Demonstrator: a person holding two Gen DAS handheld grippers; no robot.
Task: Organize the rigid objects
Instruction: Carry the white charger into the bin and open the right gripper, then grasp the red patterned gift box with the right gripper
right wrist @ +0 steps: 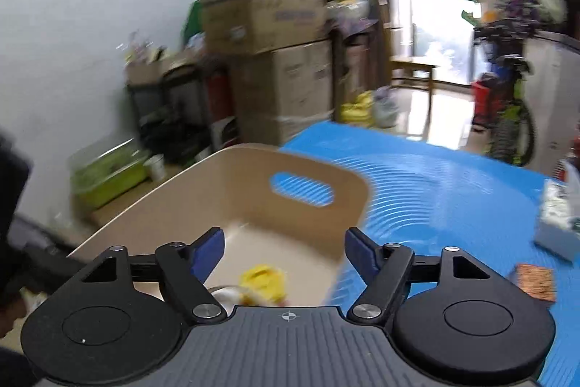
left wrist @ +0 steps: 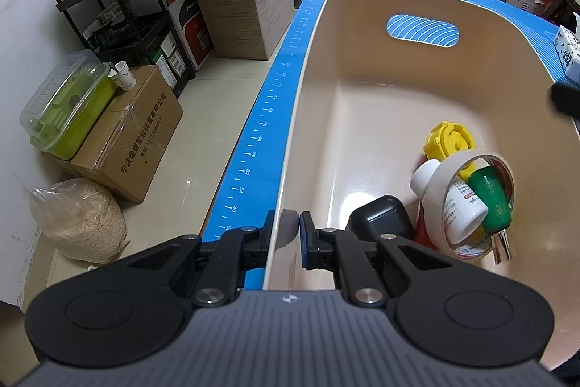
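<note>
Several small things already lie heaped in the near right corner of the beige bin (left wrist: pixel 362 35): a yellow cap (left wrist: pixel 449 142), a white bottle (left wrist: pixel 460 205) threaded through a roll of tape (left wrist: pixel 471 202), a green container (left wrist: pixel 491 202) and a black case (left wrist: pixel 378 216). Clamped tight on the bin's near rim, the left claw (left wrist: pixel 290 227) steadies it on the blue bench (left wrist: pixel 253 147). Above that same corner hangs the right claw (right wrist: pixel 282 247), its jaws spread wide with nothing between them, the picture smeared by motion. Outside the bin, to its right, a tissue pack (right wrist: pixel 558 223) and a brown patterned square (right wrist: pixel 536 281) lie on the bench, likely still to be gathered. My worry is the pile: it leans loosely, so another piece dropped on it could send the tape rolling, and a pull from the clamped claw could tip the bin.
</note>
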